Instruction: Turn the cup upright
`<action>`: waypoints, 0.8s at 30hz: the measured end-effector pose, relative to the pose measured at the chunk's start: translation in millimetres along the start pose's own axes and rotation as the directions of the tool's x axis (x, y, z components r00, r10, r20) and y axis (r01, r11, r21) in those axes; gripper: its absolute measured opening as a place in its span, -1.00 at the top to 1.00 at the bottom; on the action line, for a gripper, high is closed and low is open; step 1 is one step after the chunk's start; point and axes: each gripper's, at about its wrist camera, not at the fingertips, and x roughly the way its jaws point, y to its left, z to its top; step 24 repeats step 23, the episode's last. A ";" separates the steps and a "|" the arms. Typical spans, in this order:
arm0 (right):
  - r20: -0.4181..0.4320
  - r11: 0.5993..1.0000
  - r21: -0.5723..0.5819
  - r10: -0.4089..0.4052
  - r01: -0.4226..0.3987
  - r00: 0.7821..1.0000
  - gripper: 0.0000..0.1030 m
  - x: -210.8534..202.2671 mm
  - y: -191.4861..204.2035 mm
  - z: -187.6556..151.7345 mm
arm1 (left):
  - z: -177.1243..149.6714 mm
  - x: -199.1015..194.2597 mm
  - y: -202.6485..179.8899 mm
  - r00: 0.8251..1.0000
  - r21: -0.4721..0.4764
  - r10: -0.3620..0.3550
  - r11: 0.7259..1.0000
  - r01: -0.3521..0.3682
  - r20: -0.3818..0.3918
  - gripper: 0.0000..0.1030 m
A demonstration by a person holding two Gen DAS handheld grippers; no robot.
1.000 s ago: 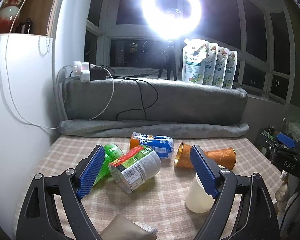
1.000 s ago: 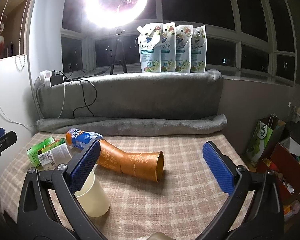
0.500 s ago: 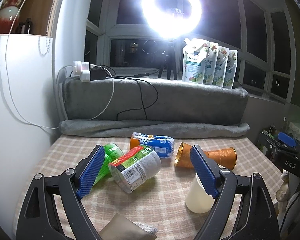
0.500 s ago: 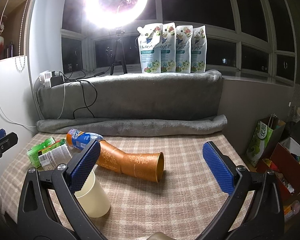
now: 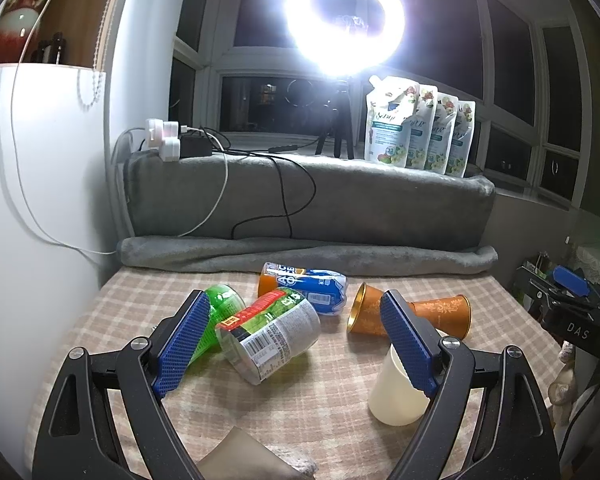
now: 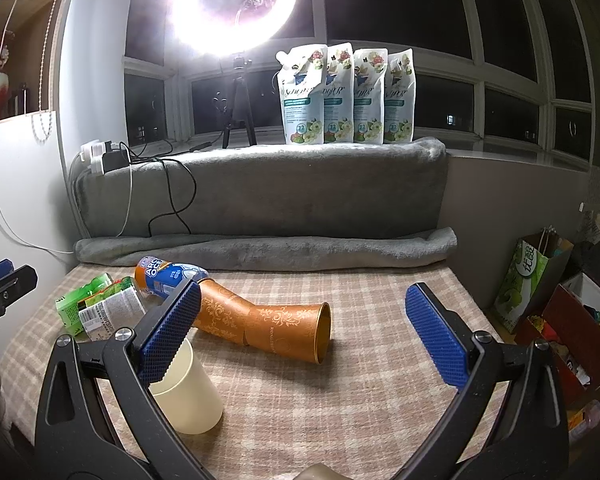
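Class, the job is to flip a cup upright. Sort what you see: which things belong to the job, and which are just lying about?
Belong to the job:
cream cup, upside down
orange cups, on their sides
left gripper, open
right gripper, open

Just lying about:
blue bottle
green bottle
labelled jar
refill pouches

Left gripper [image 5: 292, 342], right gripper [image 6: 300, 334]: black frames, silver screws, blue textured jaws.

A home room at night: dark bay windows [image 6: 500, 92], a checked-cloth bench [image 6: 360, 380], grey blanket [image 6: 300, 192] over the sill, refill pouches [image 6: 344, 96], ring light [image 6: 232, 4], chargers [image 5: 168, 142], shopping bags [image 6: 528, 276].
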 end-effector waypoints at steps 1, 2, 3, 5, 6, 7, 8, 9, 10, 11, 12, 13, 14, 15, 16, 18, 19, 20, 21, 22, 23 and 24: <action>0.000 1.000 0.000 0.000 0.000 1.000 -1.00 0.1 -0.1 0.0 | 0.0 0.1 -0.1 1.000 0.001 -0.001 1.000 0.001 0.000 -0.69; -0.001 1.000 0.000 0.001 -0.001 1.000 -1.00 0.2 -0.2 0.0 | 0.0 0.4 -0.3 1.000 0.001 -0.001 1.000 0.001 -0.002 -0.69; -0.001 1.000 0.000 0.002 -0.002 1.000 -1.00 0.2 -0.3 -0.1 | -0.1 0.2 -0.2 1.000 0.001 -0.002 1.000 0.002 -0.001 -0.69; -0.001 1.000 0.000 0.000 0.000 1.000 -1.00 0.3 -0.1 -0.1 | 0.1 0.3 -0.7 1.000 0.002 -0.003 1.000 0.003 -0.001 -0.69; -0.001 1.000 0.001 0.001 -0.001 1.000 -1.00 0.2 -0.2 -0.2 | -0.5 0.2 -0.6 1.000 0.001 -0.002 1.000 0.002 -0.001 -0.69; -0.002 1.000 0.001 0.001 -0.001 1.000 -1.00 0.1 0.1 -0.2 | -0.5 0.2 -0.5 1.000 0.001 -0.002 1.000 0.002 -0.001 -0.69; -0.002 1.000 0.001 0.001 -0.001 1.000 -1.00 0.4 0.2 -0.6 | -0.5 0.1 -0.5 1.000 0.001 -0.003 1.000 0.003 -0.001 -0.69; -0.001 1.000 0.000 0.000 0.000 1.000 -1.00 0.4 0.2 -0.6 | -0.4 0.1 -0.6 1.000 0.000 -0.002 1.000 0.002 -0.001 -0.69; -0.001 1.000 0.000 0.000 0.000 1.000 -1.00 0.2 0.7 -0.6 | -0.4 0.1 -0.7 1.000 0.000 -0.003 1.000 0.003 -0.001 -0.69; -0.002 1.000 0.001 0.001 -0.001 1.000 -1.00 0.5 0.1 -0.6 | -0.3 0.1 -0.5 1.000 0.000 -0.003 1.000 0.003 -0.001 -0.69; -0.002 1.000 0.001 0.002 -0.002 1.000 -1.00 0.5 0.1 -0.6 | -0.2 0.1 -0.5 1.000 0.000 -0.002 1.000 0.002 0.000 -0.69; -0.002 1.000 0.001 0.001 -0.001 1.000 -1.00 0.4 0.1 -0.6 | -0.2 0.1 -0.3 1.000 0.001 -0.003 1.000 0.003 0.000 -0.69; -0.002 1.000 0.001 0.001 -0.001 1.000 -1.00 0.3 0.2 -0.7 | -0.1 0.1 -0.2 1.000 0.001 -0.002 1.000 0.002 0.000 -0.69; -0.002 1.000 0.001 0.002 -0.002 1.000 -1.00 0.3 0.1 -0.7 | 0.0 0.1 0.0 1.000 0.001 -0.001 1.000 0.001 0.000 -0.69; -0.002 1.000 0.001 0.002 -0.002 1.000 -1.00 0.3 0.2 -0.7 | -0.3 0.1 -0.5 1.000 0.001 -0.001 1.000 0.001 0.001 -0.69; -0.002 1.000 0.001 0.001 -0.001 1.000 -1.00 0.2 0.2 -0.6 | 0.1 -0.7 -1.4 1.000 0.000 -0.003 1.000 0.003 0.004 -0.69; -0.003 1.000 0.001 0.001 -0.001 1.000 -1.00 0.2 0.5 -0.7 | 0.1 -1.2 -1.7 1.000 0.000 -0.003 1.000 0.003 0.006 -0.69; -0.003 1.000 0.002 0.002 -0.002 1.000 -1.00 0.2 0.2 -0.6 | 0.1 -1.4 -1.9 1.000 0.001 -0.003 1.000 0.003 0.007 -0.69; -0.002 1.000 0.002 0.001 -0.001 1.000 -1.00 0.1 0.3 -0.6 | 0.2 -1.6 -2.4 1.000 0.002 -0.004 1.000 0.004 0.009 -0.69; -0.002 1.000 0.002 0.001 -0.001 1.000 -1.00 0.6 1.1 -1.4 | -0.1 -2.0 -2.8 1.000 0.003 -0.005 1.000 0.005 0.010 -0.69; -0.002 1.000 0.002 0.002 -0.002 1.000 -1.00 0.8 1.2 -1.5 | 0.0 -2.2 -2.6 1.000 0.003 -0.005 1.000 0.005 0.011 -0.69; -0.002 1.000 0.002 0.002 -0.002 1.000 -1.00 0.8 1.2 -1.5 | 0.0 -2.2 -2.6 1.000 0.003 -0.005 1.000 0.005 0.011 -0.69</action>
